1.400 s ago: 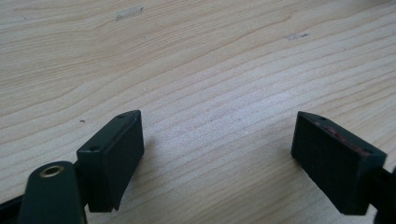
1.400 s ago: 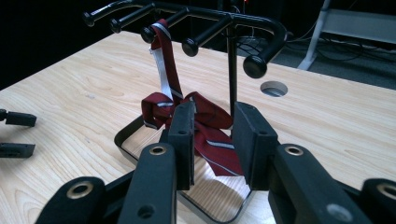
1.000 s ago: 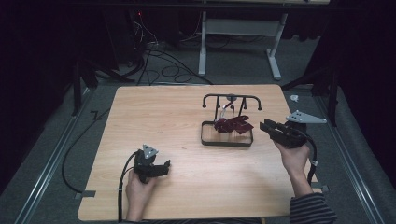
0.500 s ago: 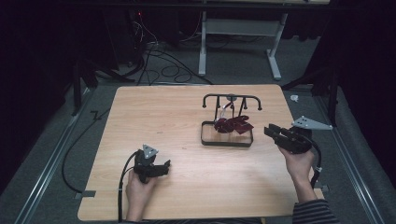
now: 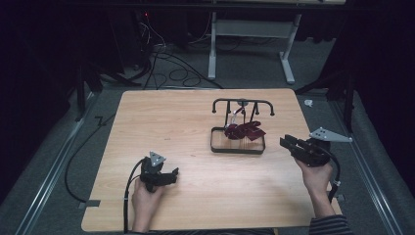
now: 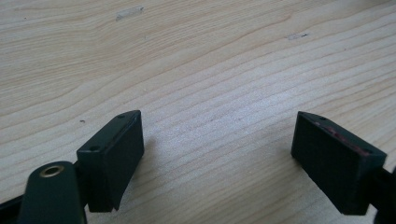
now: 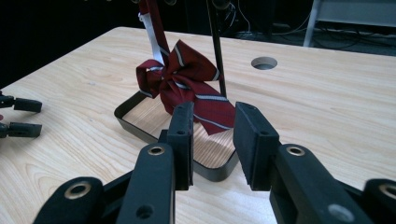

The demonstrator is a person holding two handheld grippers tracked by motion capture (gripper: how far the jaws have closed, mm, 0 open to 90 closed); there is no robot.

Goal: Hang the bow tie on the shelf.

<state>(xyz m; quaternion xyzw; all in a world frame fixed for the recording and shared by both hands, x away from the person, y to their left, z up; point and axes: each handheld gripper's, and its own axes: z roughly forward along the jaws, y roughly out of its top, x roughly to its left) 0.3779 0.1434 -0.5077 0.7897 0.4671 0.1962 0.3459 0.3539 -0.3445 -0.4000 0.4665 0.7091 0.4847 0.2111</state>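
High view: the right gripper (image 5: 288,143), jaws partly open and empty, is being drawn back from the red bow tie (image 5: 244,131), which is left hanging over the stand tray (image 5: 214,145).

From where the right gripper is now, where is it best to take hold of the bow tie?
Probably the striped tail of the bow tie that sticks out toward the right gripper. It lies over the tray, clear of the stand's post. Come level from the tray's right side, where the gripper waits with nothing between its jaws.
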